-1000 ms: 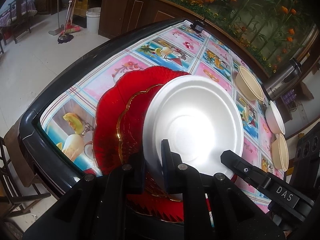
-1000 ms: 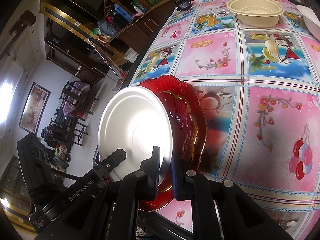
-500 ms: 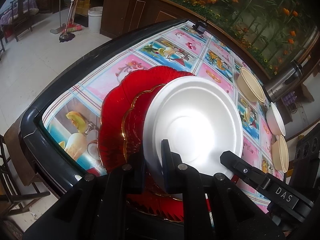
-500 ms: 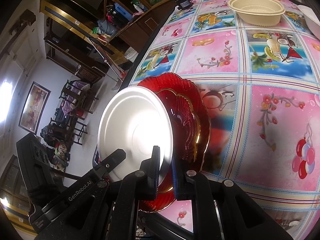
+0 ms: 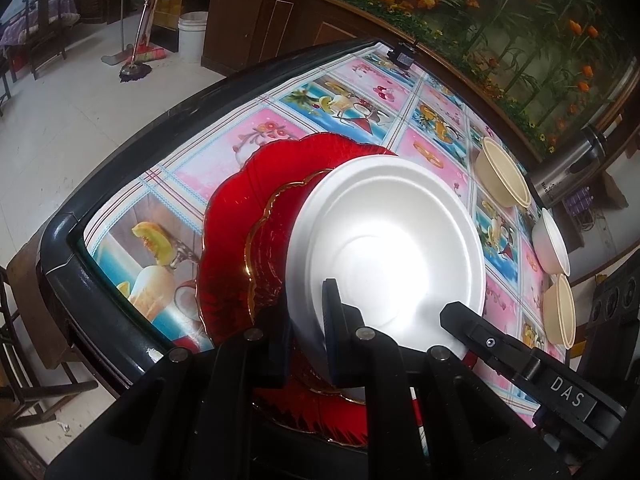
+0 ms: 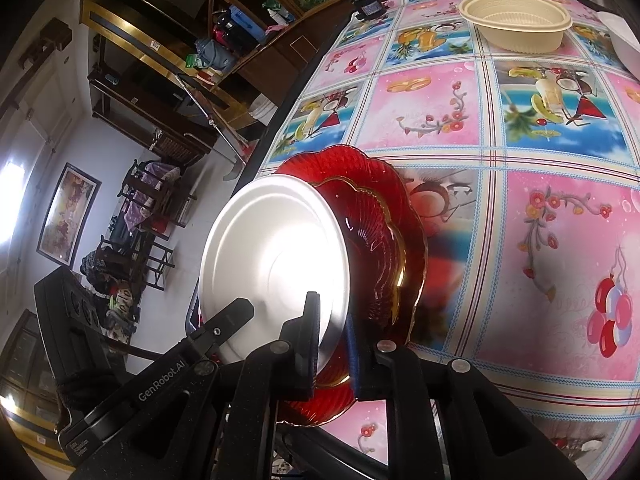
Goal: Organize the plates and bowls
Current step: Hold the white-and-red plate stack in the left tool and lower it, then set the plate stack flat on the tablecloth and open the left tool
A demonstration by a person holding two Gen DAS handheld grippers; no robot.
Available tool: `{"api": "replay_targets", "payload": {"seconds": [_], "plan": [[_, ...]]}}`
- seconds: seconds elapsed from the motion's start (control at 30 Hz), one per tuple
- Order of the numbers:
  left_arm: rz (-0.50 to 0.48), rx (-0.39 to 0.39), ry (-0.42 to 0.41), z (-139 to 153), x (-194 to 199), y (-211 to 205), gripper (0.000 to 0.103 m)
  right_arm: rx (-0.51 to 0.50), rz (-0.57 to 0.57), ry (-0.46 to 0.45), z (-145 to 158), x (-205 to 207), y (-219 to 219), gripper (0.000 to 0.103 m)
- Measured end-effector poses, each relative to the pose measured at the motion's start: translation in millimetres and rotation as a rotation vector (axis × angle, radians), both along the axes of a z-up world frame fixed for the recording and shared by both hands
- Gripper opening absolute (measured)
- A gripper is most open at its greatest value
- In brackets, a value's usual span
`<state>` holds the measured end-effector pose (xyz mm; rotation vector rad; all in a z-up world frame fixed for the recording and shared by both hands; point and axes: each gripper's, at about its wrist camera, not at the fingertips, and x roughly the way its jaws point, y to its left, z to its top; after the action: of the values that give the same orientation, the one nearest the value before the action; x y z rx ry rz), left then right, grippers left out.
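Patterned desk [image 6: 520, 128] fills the frame; both tools, left tool [image 5: 306, 320] and right tool [image 6: 332, 328], pinch a white plate [image 5: 384, 240], hiding most of the red plates [image 5: 240, 232] beneath.

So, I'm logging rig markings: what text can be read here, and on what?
"DAS": black right claw, seen by the left camera.
"GenRobot.AI": black left claw, seen by the right camera; smaller print below is unreadable.
Lettering on the steel flask: too blurred.
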<state>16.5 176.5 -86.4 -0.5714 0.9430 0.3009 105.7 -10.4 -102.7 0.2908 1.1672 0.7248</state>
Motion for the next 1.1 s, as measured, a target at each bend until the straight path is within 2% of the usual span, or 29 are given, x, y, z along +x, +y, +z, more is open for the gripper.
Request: {"api": "replay_targets", "payload": {"seconds": [0.4, 0.47, 0.53, 0.57, 0.63, 0.77, 0.8, 0.87, 0.97, 1.1], "plan": [[0.027, -0.024, 0.016, -3, -1, 3, 0.013, -0.003, -0.005, 0.012, -1, 2, 2, 0.014], [0.033, -0.029, 0.021, -3, -1, 4, 0.015, -0.007, -0.014, 0.012, -1, 3, 1, 0.016], [0.038, -0.031, 0.017, -3, -2, 4, 0.022, -0.004, -0.020, 0.015, -1, 5, -1, 0.018], [0.039, -0.035, 0.014, -2, -3, 4, 0.024, -0.003, -0.024, 0.013, 0, 5, -2, 0.019], [0.043, -0.040, 0.006, 0, -4, 4, 0.037, -0.002, -0.033, 0.011, 1, 5, -4, 0.027], [0.048, -0.031, -0.021, 8, -7, 3, 0.042, 0.013, -0.036, 0.002, 4, 4, -7, 0.035], [0.050, -0.026, -0.031, 11, -8, 2, 0.043, 0.013, -0.041, -0.003, 5, 3, -8, 0.044], [0.053, -0.016, -0.043, 15, -10, 1, 0.044, 0.033, -0.060, 0.000, 7, 4, -13, 0.053], [0.061, -0.005, -0.056, 19, -11, 1, 0.045, 0.049, -0.075, -0.009, 13, 3, -18, 0.057], [0.057, 0.008, -0.073, 27, -12, -3, 0.053, 0.080, -0.091, -0.031, 20, 2, -27, 0.062]]}}
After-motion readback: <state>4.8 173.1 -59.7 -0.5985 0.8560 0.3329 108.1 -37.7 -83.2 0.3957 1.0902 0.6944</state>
